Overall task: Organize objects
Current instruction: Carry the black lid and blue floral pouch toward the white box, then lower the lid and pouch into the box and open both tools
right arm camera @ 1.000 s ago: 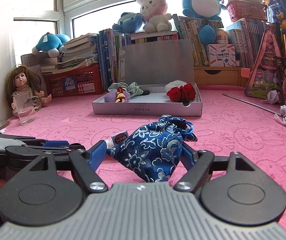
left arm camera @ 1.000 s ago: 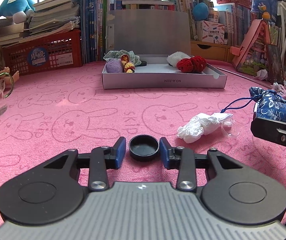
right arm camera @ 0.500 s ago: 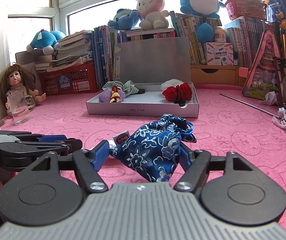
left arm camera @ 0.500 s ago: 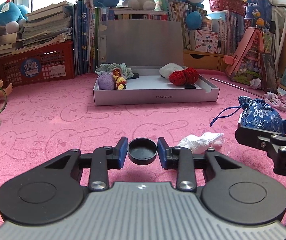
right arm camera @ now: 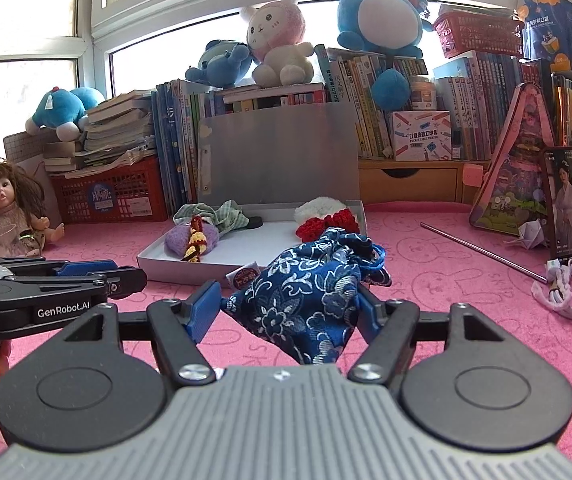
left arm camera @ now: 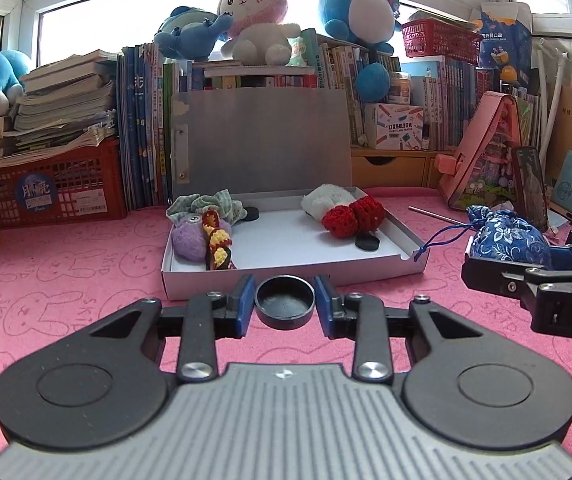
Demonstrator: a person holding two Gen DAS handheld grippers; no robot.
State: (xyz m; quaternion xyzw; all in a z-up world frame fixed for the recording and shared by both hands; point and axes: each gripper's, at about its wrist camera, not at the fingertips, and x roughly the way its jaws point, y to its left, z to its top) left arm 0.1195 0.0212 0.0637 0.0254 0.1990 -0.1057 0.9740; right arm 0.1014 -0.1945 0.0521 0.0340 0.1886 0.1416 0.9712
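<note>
The left tongs (left arm camera: 285, 306) are closed on a small black round cap (left arm camera: 285, 307), its rim caught between the two blue pads and its hollow side up, held just short of the front wall of the open white box (left arm camera: 286, 278). The right tongs (right arm camera: 290, 308) grip a blue floral drawstring pouch (right arm camera: 304, 292), the cloth bunched between the pads (their jaws have just been closing a little on it), and it hangs over the pink table (right arm camera: 446, 272) near the box's front right corner.

The step in hand looks like carrying both things into the box. To do it well, each should clear the low front wall before it goes down. The cap would best go to the bare middle of the box floor, away from the purple knitted toy (left arm camera: 192, 240) at the front left and the red knitted piece (left arm camera: 352, 218) toward the right wall. The pouch's loose blue cord (left arm camera: 442, 236) could snag on the box's front right corner, so it should go in high and from the front. The tongs should let go only once each thing rests on the floor.
</note>
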